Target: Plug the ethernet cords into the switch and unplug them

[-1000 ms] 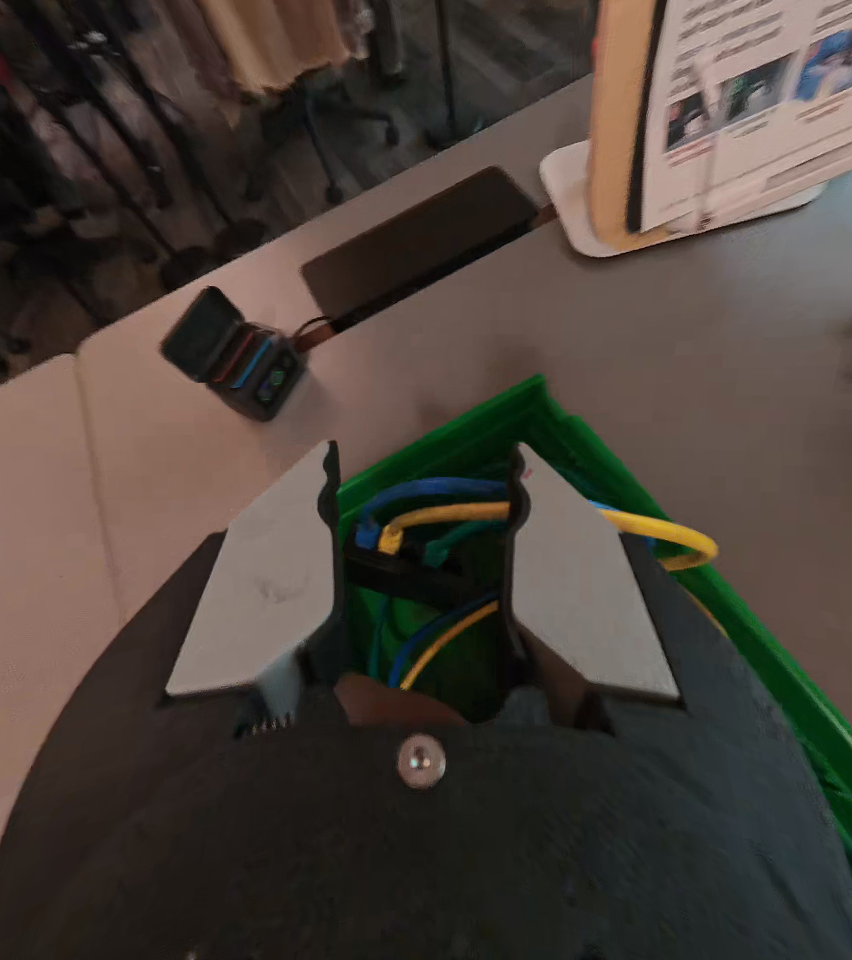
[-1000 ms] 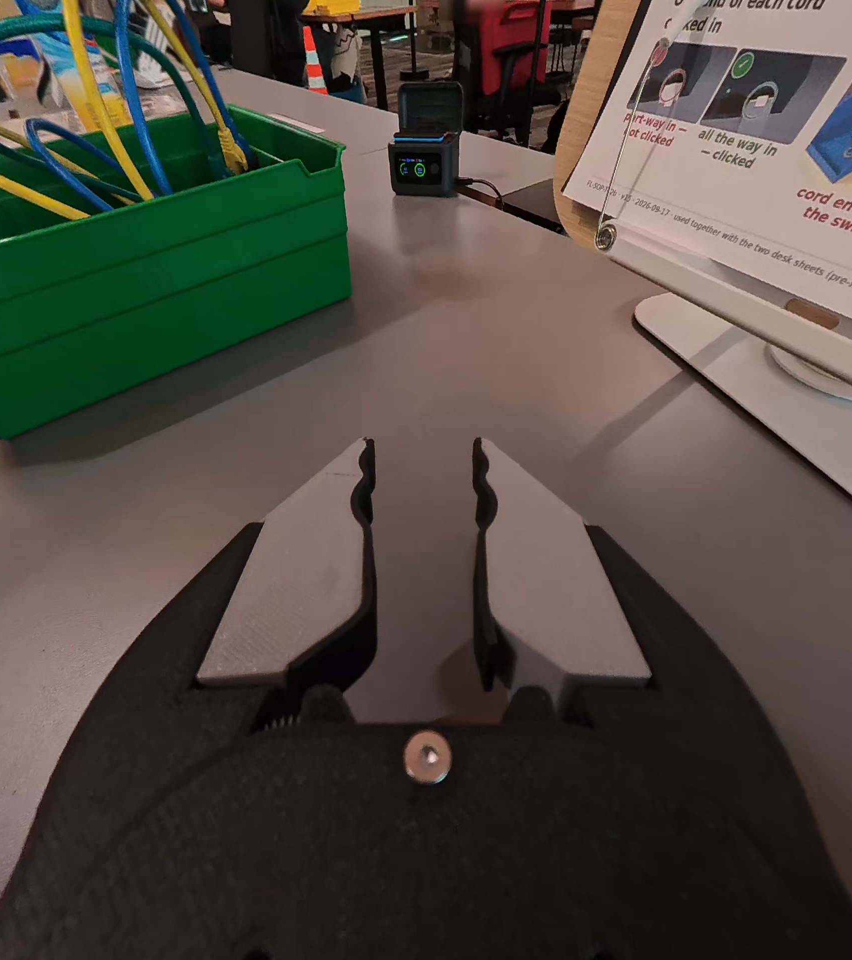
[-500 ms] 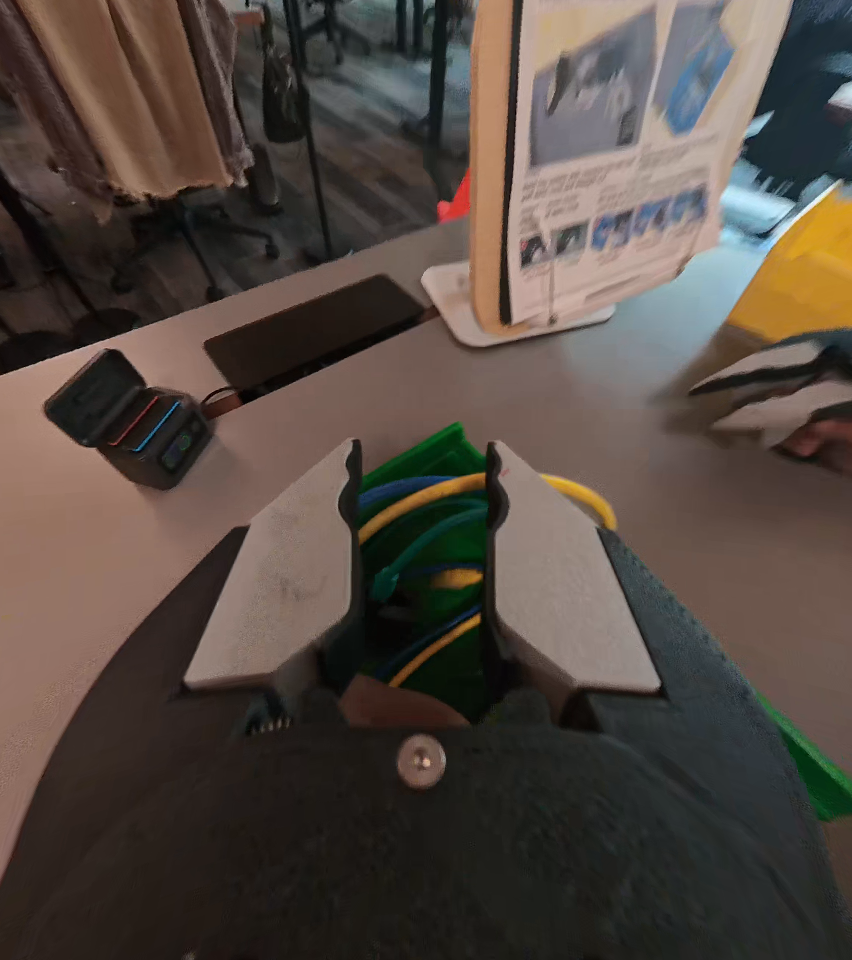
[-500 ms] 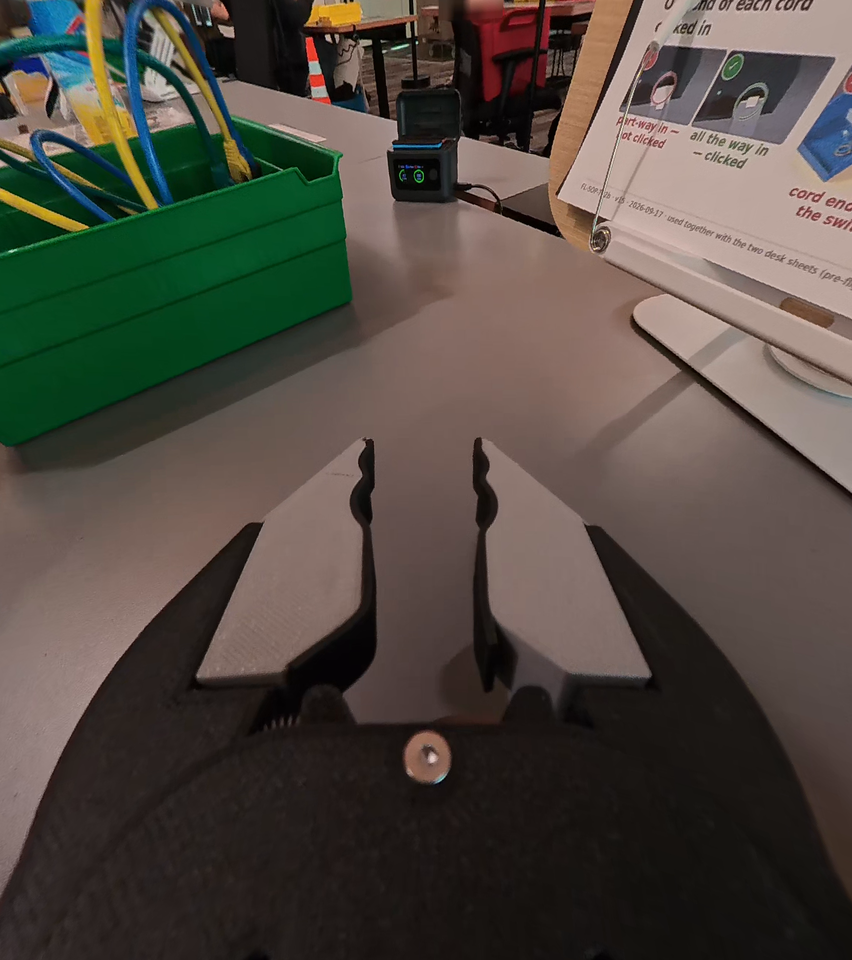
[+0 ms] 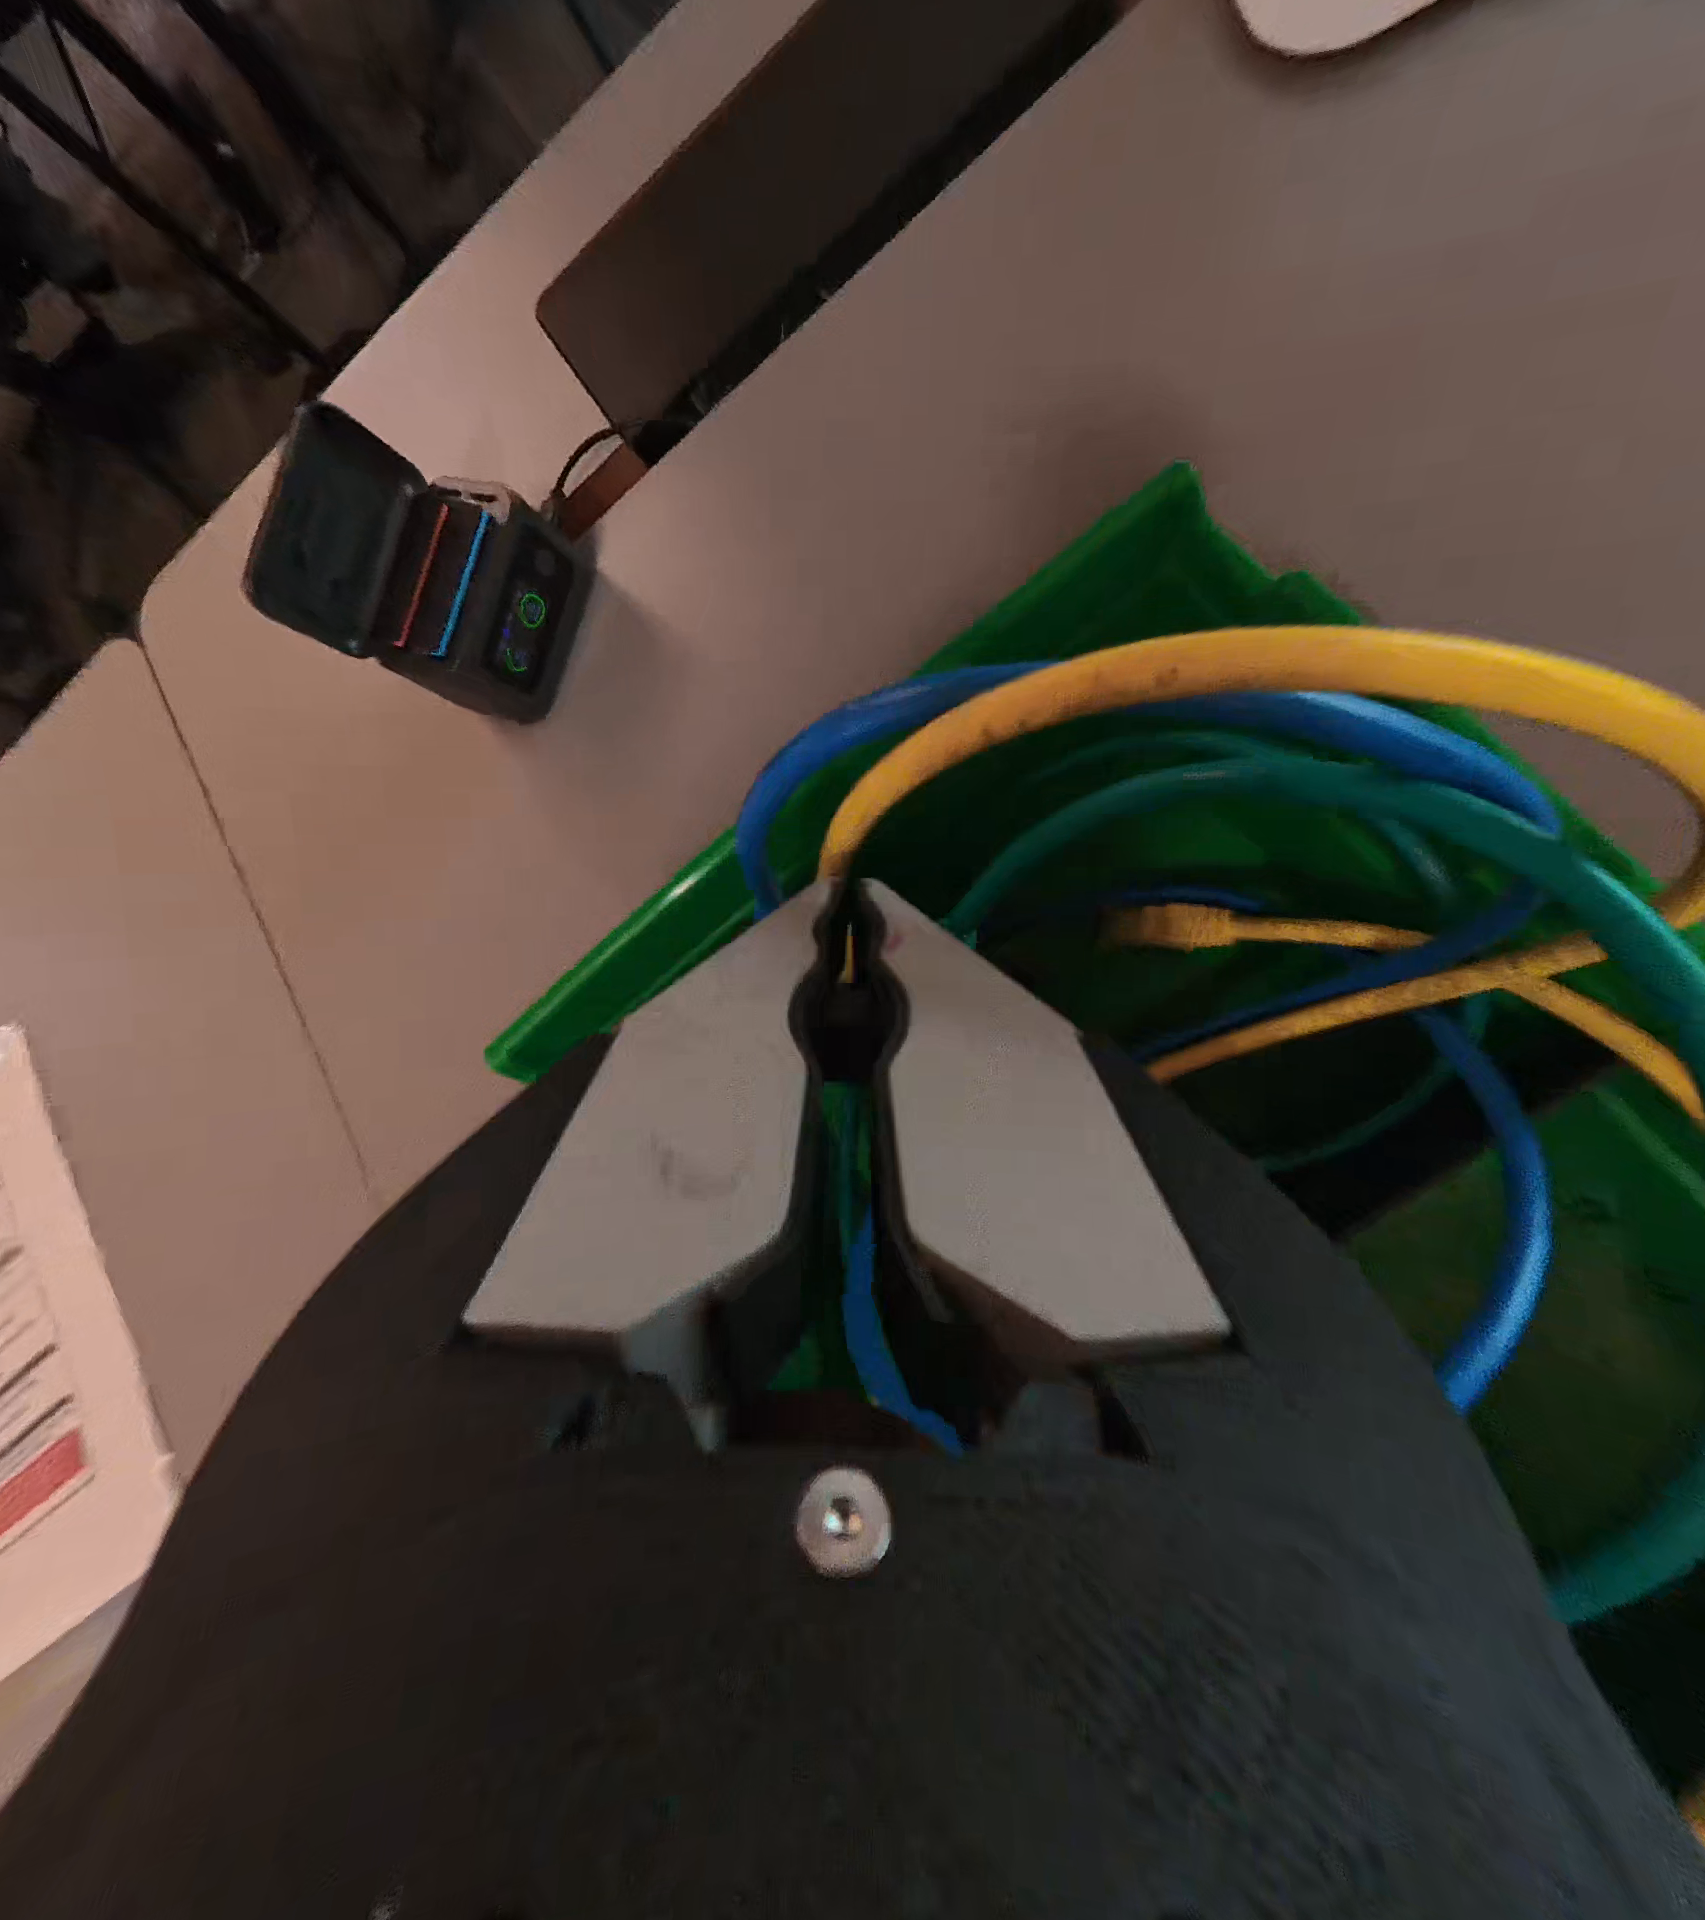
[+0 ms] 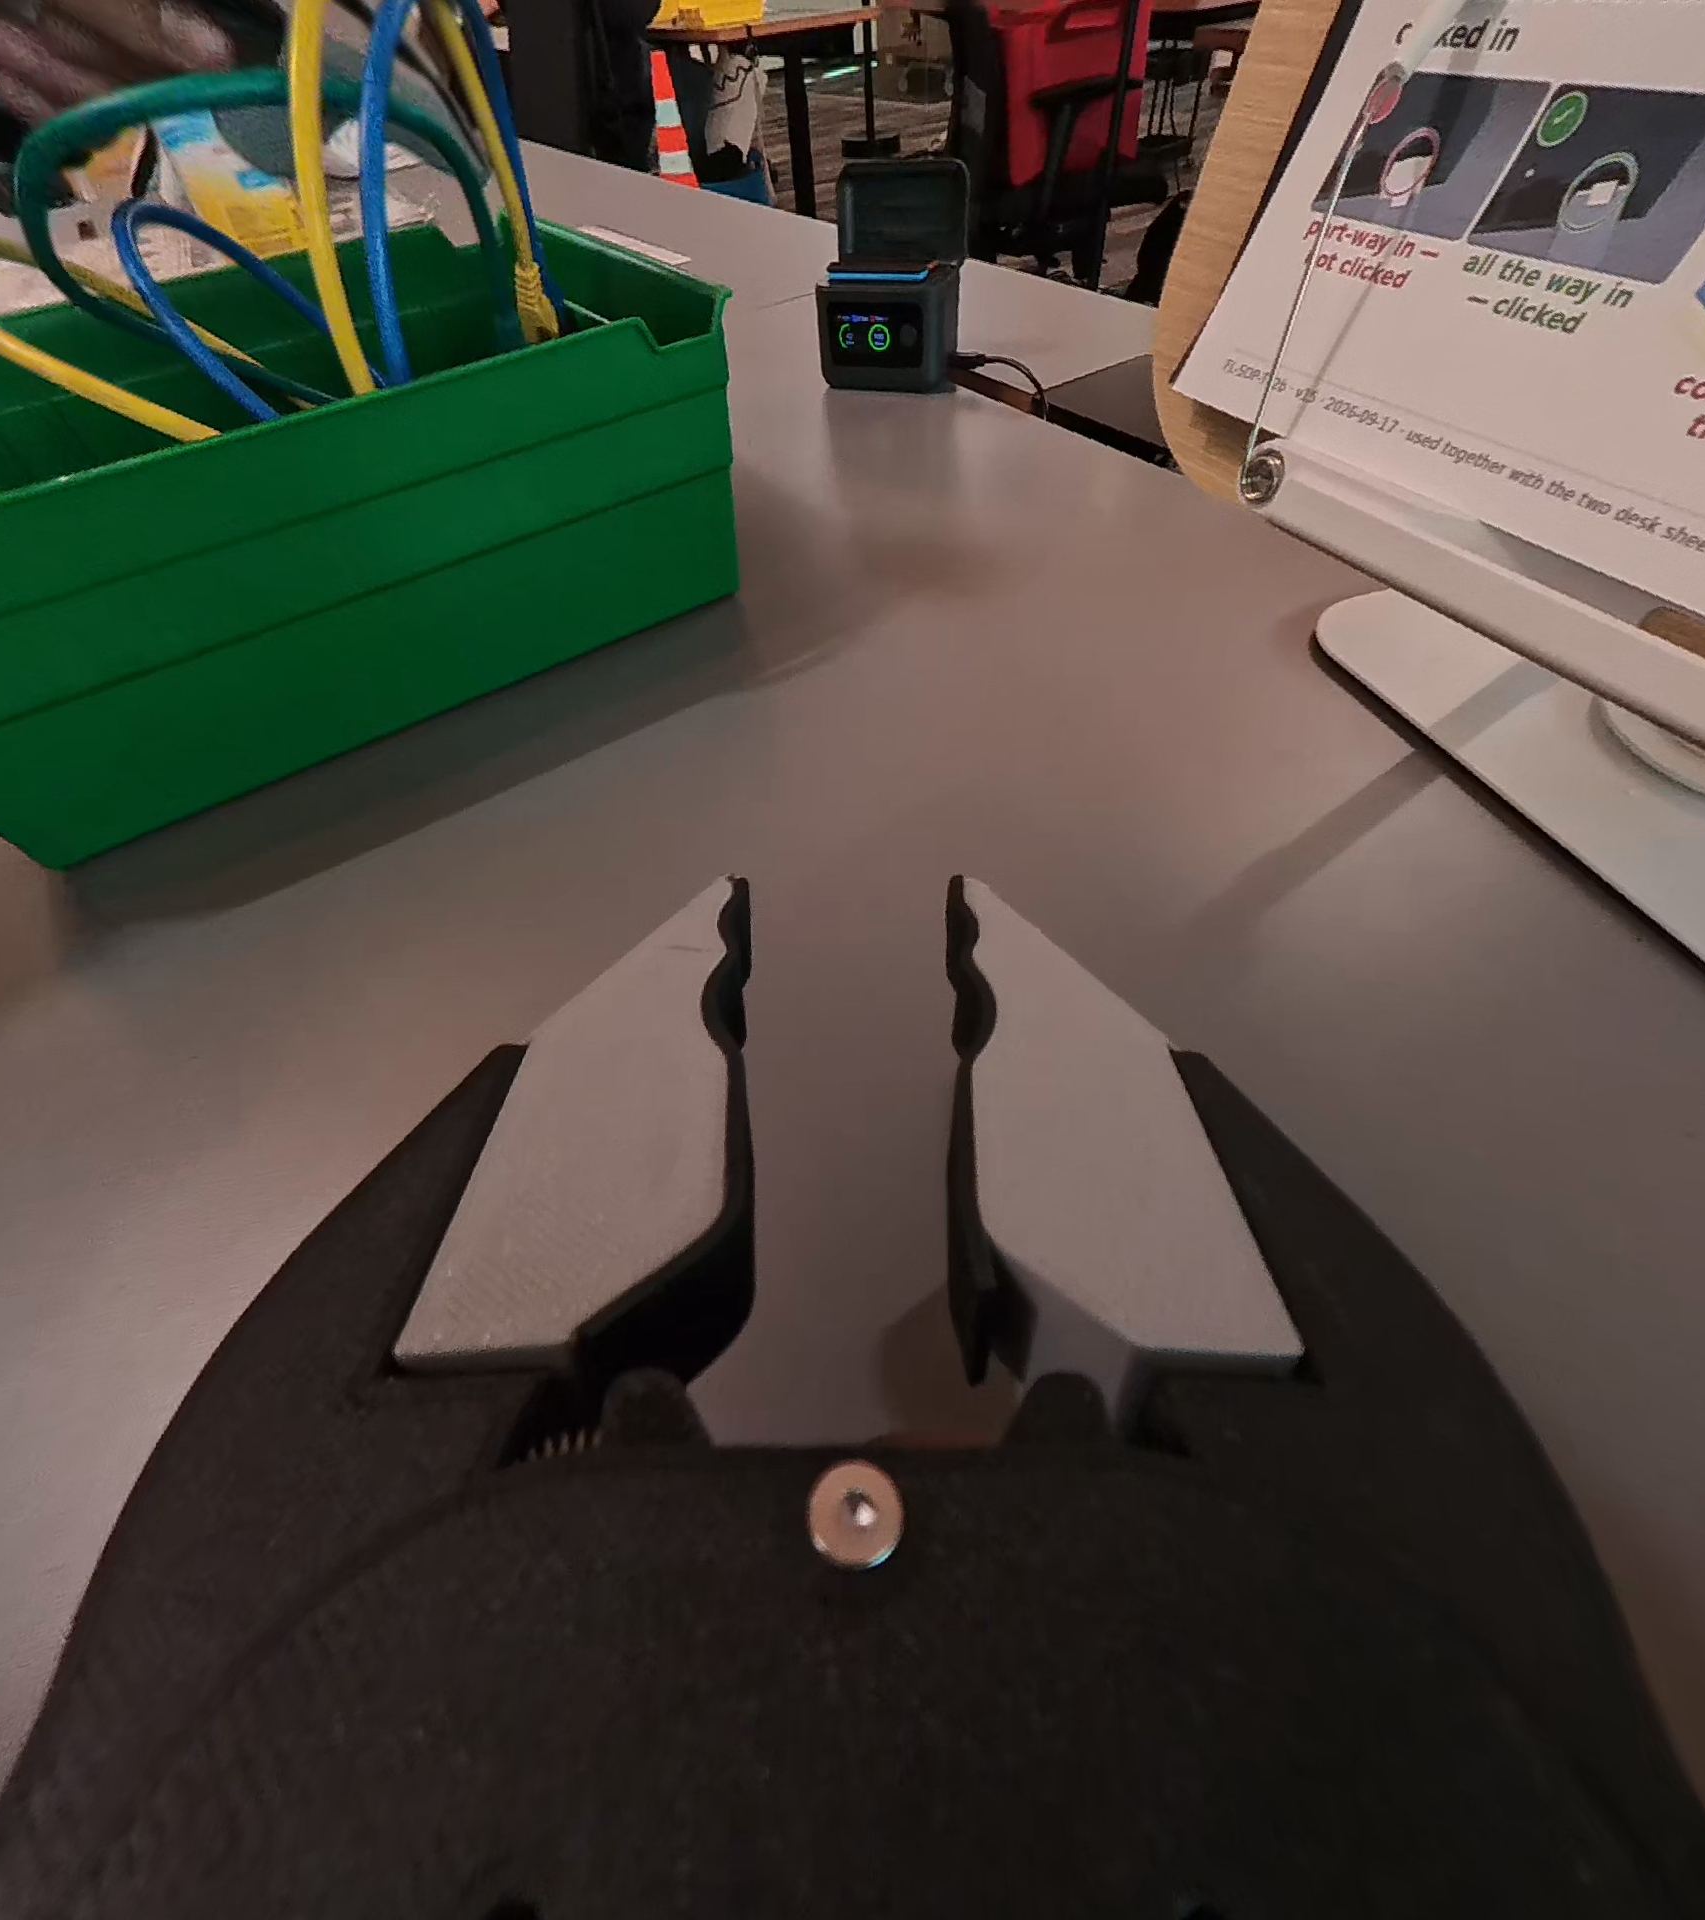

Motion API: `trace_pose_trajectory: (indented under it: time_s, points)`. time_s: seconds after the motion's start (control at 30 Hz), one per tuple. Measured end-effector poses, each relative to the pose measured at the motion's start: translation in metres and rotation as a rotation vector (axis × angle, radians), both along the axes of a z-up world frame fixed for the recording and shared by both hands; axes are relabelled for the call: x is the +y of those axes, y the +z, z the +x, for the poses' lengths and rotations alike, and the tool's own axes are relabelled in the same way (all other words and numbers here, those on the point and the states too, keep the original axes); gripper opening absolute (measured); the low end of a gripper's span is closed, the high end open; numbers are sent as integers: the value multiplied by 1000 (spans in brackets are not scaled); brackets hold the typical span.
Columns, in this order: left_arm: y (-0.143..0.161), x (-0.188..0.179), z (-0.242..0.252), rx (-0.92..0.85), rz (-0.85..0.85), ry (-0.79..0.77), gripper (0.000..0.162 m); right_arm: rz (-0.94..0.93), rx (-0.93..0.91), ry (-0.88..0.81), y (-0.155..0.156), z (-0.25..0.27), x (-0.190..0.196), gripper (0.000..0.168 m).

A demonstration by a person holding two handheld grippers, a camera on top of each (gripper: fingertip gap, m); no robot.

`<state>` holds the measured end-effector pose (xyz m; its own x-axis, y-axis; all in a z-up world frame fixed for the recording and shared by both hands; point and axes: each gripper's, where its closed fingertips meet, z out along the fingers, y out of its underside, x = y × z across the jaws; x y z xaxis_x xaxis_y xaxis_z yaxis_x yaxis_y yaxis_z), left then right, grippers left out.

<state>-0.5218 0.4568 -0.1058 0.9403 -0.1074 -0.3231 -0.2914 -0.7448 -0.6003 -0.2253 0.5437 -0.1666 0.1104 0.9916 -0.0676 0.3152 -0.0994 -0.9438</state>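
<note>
Your left gripper [image 5: 850, 914] has just snapped closed on the yellow cord [image 5: 1347, 665] in the green bin [image 6: 308, 540]; right gripper [image 6: 848, 904] stays open, empty. 1 cord secured for plugging.

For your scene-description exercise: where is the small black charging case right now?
The charging case stands open on the grey table, beyond the green bin's far right corner and left of the sign stand in the right wrist view.

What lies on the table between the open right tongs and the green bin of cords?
Nothing: in the right wrist view, bare grey table separates the right tongs from the green bin.
</note>
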Motion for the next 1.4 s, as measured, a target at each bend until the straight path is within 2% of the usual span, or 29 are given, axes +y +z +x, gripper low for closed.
trace_pose_trajectory:
  time_s: [0.07,0.17,0.23,0.37,0.43,0.53,0.6,0.77,0.8,0.83,0.9,0.93,1.1,1.13,1.17,1.23,1.3,1.4]
  points:
    - [25,4,-11,95,73,37,0,5,0,4,0,0,-2,34]
    - [94,10,-3,45,300,52,0,6,-1,11,0,0,-5,34]
    - [115,7,10,1,306,16,0,5,-4,17,0,-1,-6,34]
    - [97,-15,10,74,111,-2,0,7,-1,14,0,0,-6,34]
    - [80,-24,-3,173,45,20,35,2,1,13,0,1,-6,34]
    - [42,-30,-4,157,-54,19,54,-5,2,14,0,1,-6,34]
    - [27,-23,-9,208,-61,30,56,-10,-1,14,-1,1,-6,35]
    - [-8,5,0,170,-89,5,54,-29,-1,13,-1,0,-4,34]
    - [-12,9,0,170,-95,4,43,-35,2,12,-1,1,-4,34]
    - [-6,13,-9,223,-64,33,11,-40,4,11,0,1,-3,34]
    - [-4,14,-8,179,-67,34,8,-50,9,12,0,1,-3,34]
    - [-1,13,-10,177,-54,41,0,-54,8,14,0,1,-3,34]
    - [21,8,-15,118,33,97,0,-51,2,21,-1,0,-4,34]
    - [21,6,-15,117,29,100,5,-47,7,19,0,1,-4,34]
    - [19,4,-14,110,9,100,26,-43,13,16,1,1,-4,34]
    - [10,-1,-10,97,-43,90,45,-45,18,13,2,2,-4,34]
    - [8,-1,-8,138,-61,70,51,-49,19,10,2,2,-4,34]
    - [5,7,-5,159,-39,60,48,-50,19,5,2,3,-3,34]
